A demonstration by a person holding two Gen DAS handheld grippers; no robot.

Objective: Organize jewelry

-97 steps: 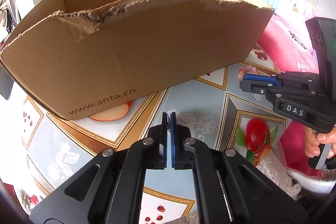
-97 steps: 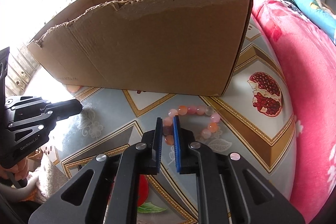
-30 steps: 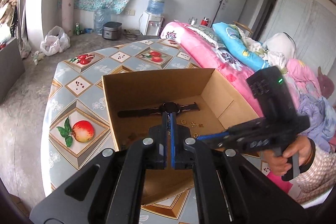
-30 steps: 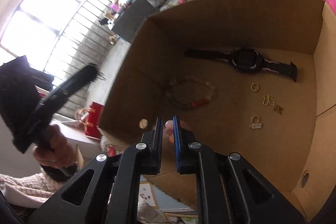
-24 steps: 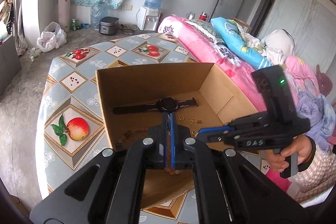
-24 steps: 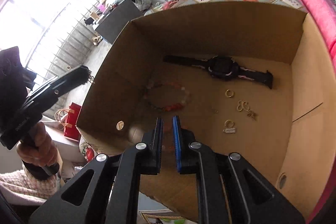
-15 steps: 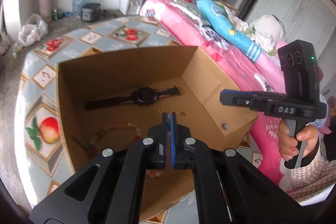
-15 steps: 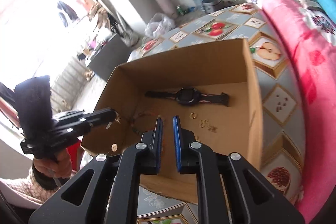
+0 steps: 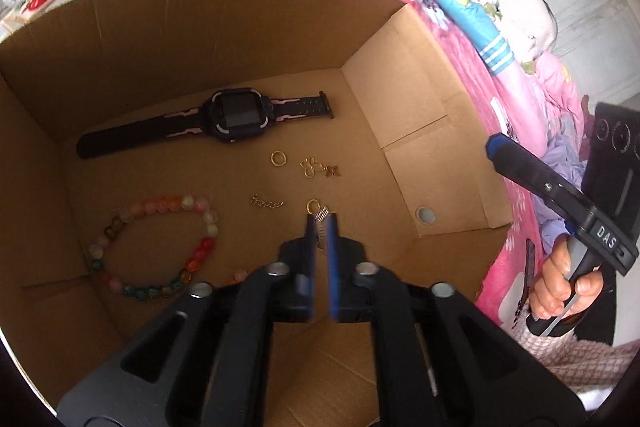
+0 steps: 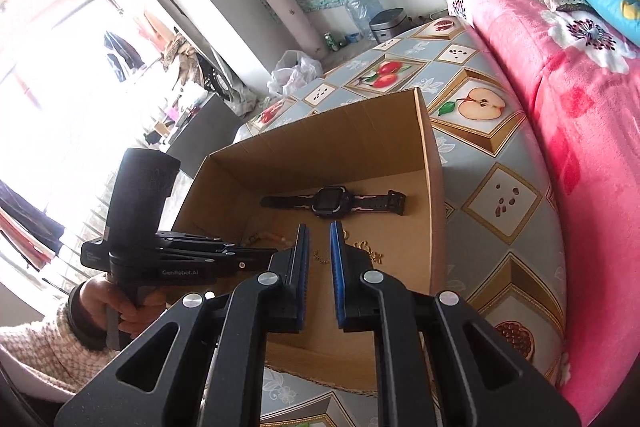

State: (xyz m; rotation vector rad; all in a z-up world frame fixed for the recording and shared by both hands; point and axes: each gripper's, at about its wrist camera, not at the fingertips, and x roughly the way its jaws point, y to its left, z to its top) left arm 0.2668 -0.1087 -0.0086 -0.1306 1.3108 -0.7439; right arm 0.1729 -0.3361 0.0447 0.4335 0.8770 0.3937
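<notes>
The cardboard box [image 9: 420,75] serves as the landmark, and most of the jewelry already lies on its floor. At the box's left side the beaded bracelet [image 9: 156,247] rests in a loose oval. Toward the far wall lies the black watch [image 9: 236,117], strap stretched flat. To the right of the bracelet, near the middle of the floor, sit the small gold pieces: a ring [image 9: 278,159], a curled clasp-like piece [image 9: 320,169] and a short chain link [image 9: 267,203].

The left tool [image 9: 320,223] hangs over the box's middle, pointing steeply down. Its jaws are opening, and a small gold ring with a silver ribbed charm [image 9: 319,213] sits at their tips (whether the pads press on it I cannot tell; it looks like it is being let go).

Outside the box's right wall, the right tool [image 10: 319,231] hovers above the near edge with its jaws only slightly apart and nothing between them.

My judgement: the sorting is well along, with this charm as the piece being delivered. No loose jewelry shows on the fruit-patterned counter [image 10: 500,203] around the box, so little seems left.
</notes>
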